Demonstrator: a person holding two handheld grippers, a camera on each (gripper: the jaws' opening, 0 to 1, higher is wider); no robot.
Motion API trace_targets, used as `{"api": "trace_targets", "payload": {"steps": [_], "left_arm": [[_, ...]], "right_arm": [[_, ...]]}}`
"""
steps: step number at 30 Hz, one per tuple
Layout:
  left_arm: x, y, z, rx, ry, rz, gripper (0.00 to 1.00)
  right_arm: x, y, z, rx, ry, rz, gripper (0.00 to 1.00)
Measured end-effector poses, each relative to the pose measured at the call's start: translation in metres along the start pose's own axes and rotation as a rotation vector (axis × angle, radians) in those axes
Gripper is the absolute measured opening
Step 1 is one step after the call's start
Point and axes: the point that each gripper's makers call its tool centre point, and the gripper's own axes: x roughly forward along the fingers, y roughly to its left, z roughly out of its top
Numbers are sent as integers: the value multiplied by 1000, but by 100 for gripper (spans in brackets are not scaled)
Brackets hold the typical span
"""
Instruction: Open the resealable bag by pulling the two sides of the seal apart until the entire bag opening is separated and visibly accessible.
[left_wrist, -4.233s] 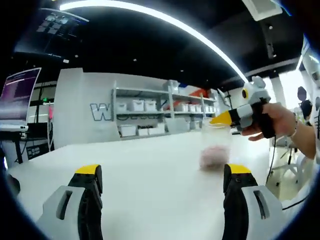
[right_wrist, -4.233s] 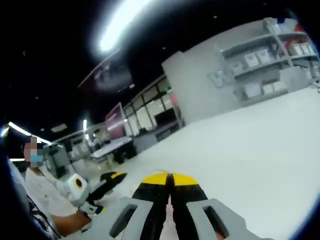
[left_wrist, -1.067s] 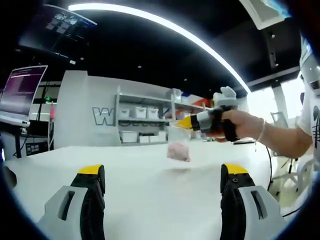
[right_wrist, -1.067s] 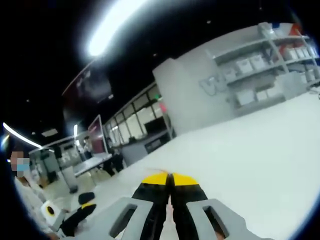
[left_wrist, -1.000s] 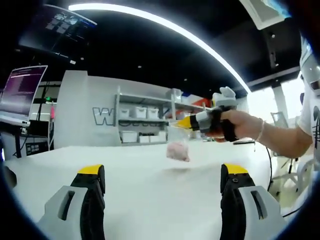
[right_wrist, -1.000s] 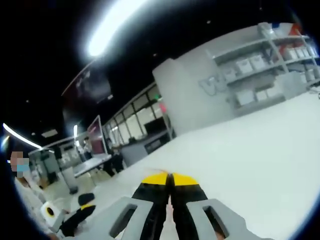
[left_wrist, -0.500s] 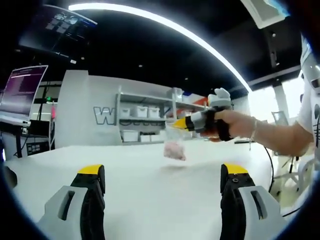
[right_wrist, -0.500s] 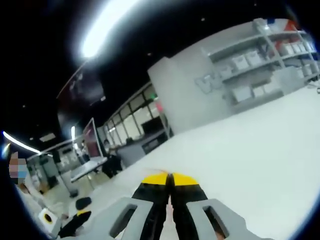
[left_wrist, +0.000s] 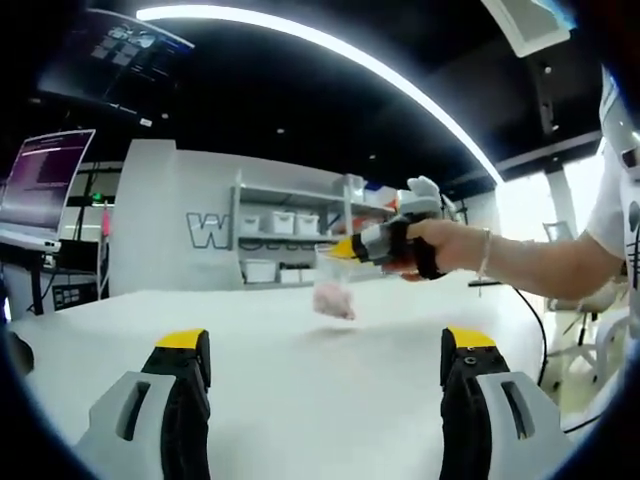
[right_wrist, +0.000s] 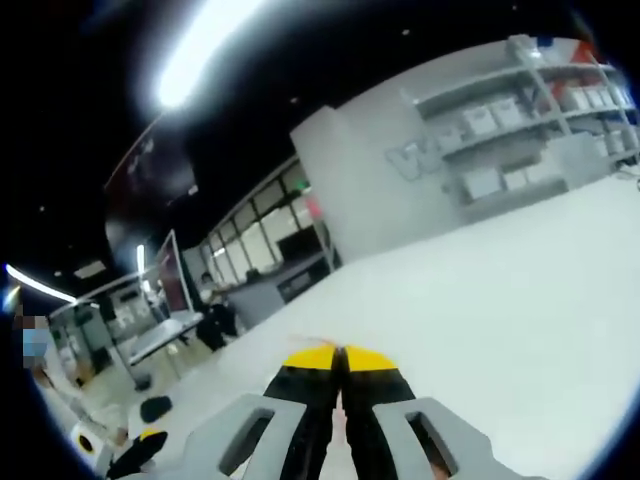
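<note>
A small clear resealable bag (left_wrist: 332, 294) with pink contents hangs above the white table (left_wrist: 300, 390). Its top edge is pinched in my right gripper (left_wrist: 343, 248), which a hand (left_wrist: 445, 246) holds out from the right of the left gripper view. In the right gripper view, the right gripper (right_wrist: 340, 356) has its yellow-tipped jaws pressed together, and a thin sliver of the bag's edge (right_wrist: 312, 342) shows at the tips. My left gripper (left_wrist: 325, 342) stands open low over the table, well short of the bag. Part of the left gripper (right_wrist: 128, 448) shows at the lower left of the right gripper view.
The white table (right_wrist: 520, 300) stretches wide under both grippers. Shelves with white bins (left_wrist: 290, 235) line the far wall. A lit monitor (left_wrist: 40, 185) stands at the left. A cable (left_wrist: 535, 320) hangs by the person's arm at the right.
The right gripper has carried the hanging bag leftward and slightly farther out over the table. The left gripper has stayed open and still.
</note>
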Motion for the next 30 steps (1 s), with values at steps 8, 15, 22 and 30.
{"api": "trace_targets", "payload": {"steps": [8,15,22,30], "left_arm": [[0,0,-1,4,2,-2,94],[0,0,0,-2,-3,-1,93],[-1,0,1,-1,-9,1,93],[-1,-1,-1,5,-4,0,93]], "right_arm": [[13,-3,3,13,-1,-4,0],[21,-8,2,33,5,-11,0],[29,-16,5,52,-1,-21,0],[40,-18,11,39,6,-34,0]]}}
